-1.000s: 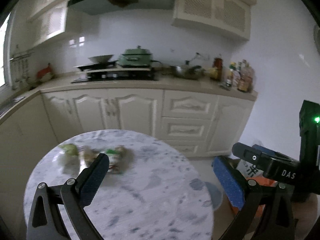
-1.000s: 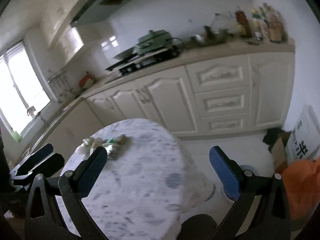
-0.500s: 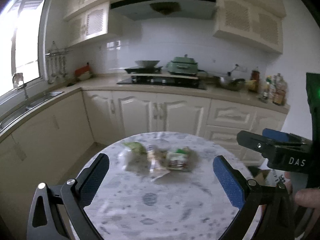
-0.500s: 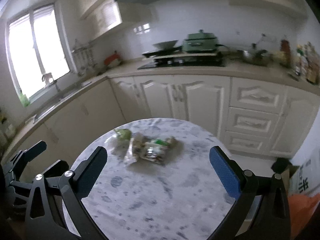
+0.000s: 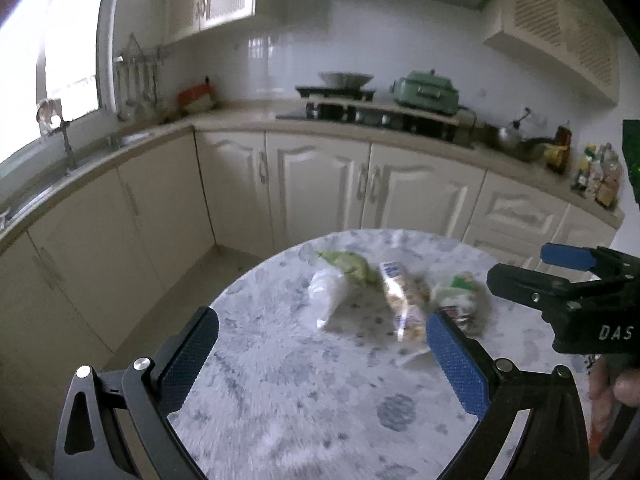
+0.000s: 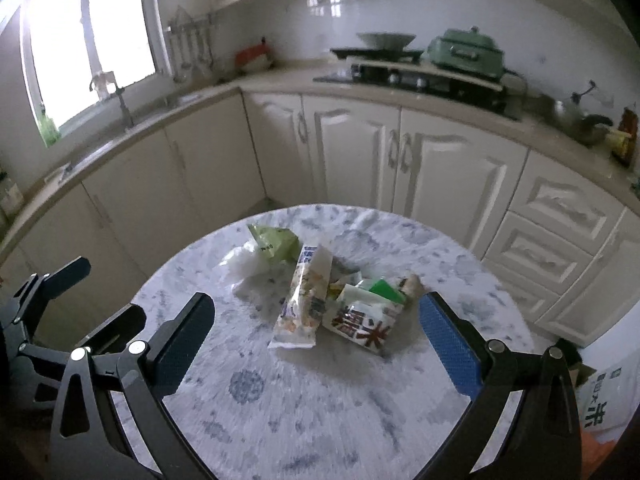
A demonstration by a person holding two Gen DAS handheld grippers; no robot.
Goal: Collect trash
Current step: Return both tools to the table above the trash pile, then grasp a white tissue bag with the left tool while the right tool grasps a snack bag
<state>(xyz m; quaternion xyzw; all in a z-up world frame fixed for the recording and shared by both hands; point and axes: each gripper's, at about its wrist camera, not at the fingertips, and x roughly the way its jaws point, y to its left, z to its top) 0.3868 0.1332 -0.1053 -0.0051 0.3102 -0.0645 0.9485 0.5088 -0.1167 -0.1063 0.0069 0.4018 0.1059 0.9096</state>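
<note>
Both the right gripper (image 6: pixel 316 340) and left gripper (image 5: pixel 320 360) gape, unloaded, at lower frame; mid-frame, loose wrappers (image 6: pixel 316 296) overlap on the round table (image 6: pixel 280 420) — a careless pinch could scatter them floorward

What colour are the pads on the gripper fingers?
Blue pads, clearest in the right wrist view.

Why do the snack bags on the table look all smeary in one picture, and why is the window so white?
Left wrist view: the trash pile is smeared by motion blur and the window is blown out white by daylight. Right wrist view: the wrappers look sharper and printing shows, while the fisheye lens bends the counter.
</note>
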